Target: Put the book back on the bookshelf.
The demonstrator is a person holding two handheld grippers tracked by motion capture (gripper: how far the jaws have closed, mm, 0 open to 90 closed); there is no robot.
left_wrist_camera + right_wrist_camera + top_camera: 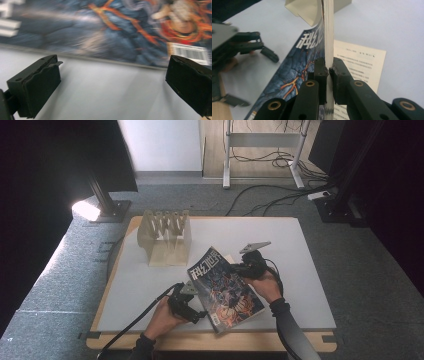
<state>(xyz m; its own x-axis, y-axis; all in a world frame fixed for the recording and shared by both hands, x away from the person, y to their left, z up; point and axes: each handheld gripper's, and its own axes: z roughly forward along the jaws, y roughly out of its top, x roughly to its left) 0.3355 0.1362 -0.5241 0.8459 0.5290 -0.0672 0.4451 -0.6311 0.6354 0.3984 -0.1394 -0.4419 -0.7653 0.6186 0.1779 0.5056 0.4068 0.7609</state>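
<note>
From the high view, our right gripper (239, 268) tips the magazine (225, 290) up near the wooden rack (165, 237).

The left gripper view shows our left gripper (112, 82) gaping wide, holding nothing.

In the right gripper view, jaws clamp the magazine's edge; racking it remains.

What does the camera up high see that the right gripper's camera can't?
The high view alone takes in the person's forearms, the whole table, the floor cables and the full wooden rack.

The right gripper view alone shows the right gripper shut on the magazine's edge, and the printed sheet lying underneath.

Both show the magazine's blue cover tilted up and the left gripper beside it, jaws open.
</note>
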